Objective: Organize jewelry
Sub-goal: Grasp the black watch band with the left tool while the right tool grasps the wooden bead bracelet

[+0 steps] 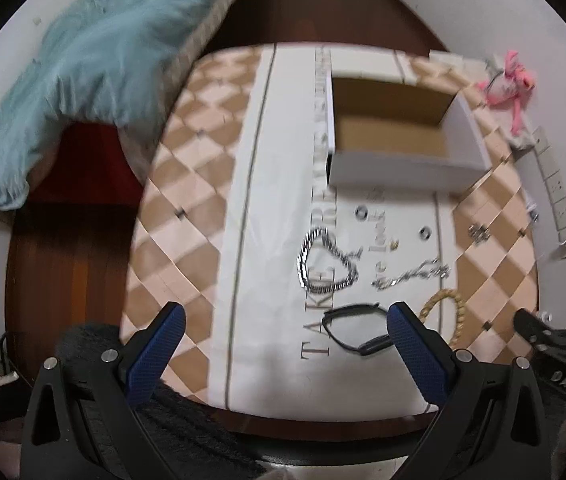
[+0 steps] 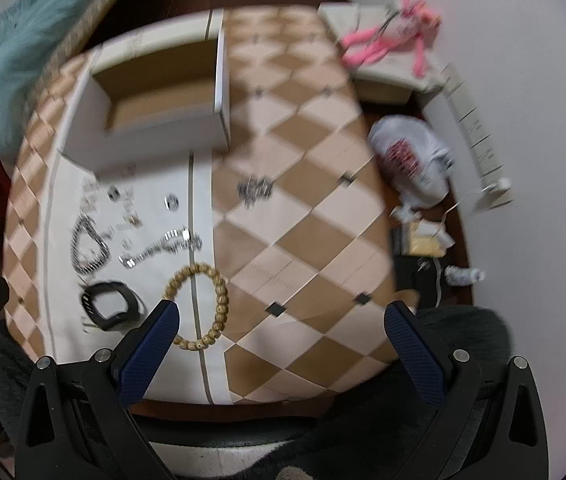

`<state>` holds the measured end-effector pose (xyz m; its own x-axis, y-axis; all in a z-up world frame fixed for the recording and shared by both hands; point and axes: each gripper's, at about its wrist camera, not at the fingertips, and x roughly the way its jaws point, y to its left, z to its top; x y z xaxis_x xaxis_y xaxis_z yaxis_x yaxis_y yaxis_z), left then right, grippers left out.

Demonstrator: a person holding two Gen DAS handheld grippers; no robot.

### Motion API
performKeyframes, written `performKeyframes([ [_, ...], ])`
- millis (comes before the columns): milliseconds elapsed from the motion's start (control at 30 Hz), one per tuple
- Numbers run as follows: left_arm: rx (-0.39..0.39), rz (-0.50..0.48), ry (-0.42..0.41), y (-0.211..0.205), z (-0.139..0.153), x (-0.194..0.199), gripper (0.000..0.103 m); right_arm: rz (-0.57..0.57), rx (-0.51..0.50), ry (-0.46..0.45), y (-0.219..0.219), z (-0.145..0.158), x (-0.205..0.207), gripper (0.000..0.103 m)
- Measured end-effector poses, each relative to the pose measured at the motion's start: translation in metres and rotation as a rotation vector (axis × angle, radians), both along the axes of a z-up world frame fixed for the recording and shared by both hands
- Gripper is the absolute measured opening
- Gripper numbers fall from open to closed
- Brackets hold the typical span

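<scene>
Between the left gripper's (image 1: pixel 283 316) spread fingers (image 1: pixel 411 332) lies a black bracelet (image 1: pixel 357 330).

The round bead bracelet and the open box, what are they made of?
The bead bracelet looks like wood: tan, matte, speckled round beads, though blur leaves it unsure. The open box looks like cardboard: plain brown inside, smooth white outside, thin stiff walls.

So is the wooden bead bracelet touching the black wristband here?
Apart. The right wrist view shows a strip of white cloth between the wooden bead bracelet and the black wristband.
</scene>
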<state>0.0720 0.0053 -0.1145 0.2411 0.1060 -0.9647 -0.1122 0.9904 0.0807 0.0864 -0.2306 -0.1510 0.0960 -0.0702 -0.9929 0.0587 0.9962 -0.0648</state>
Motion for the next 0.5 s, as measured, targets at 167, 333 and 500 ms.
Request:
performKeyframes([
  [167, -0.027, 0.022, 0.067, 0.005, -0.039, -0.001, 0.102, 0.000, 0.041, 0.074, 0.007, -0.049, -0.002, 0.085],
  [333, -0.079, 0.032, 0.120, 0.007, -0.065, -0.002, 0.101, 0.011, 0.058, 0.091, 0.015, -0.077, -0.002, 0.070],
  [500, -0.146, 0.048, 0.154, 0.007, -0.080, 0.000, 0.089, 0.051, 0.043, 0.068, 0.026, -0.082, -0.006, 0.054],
])
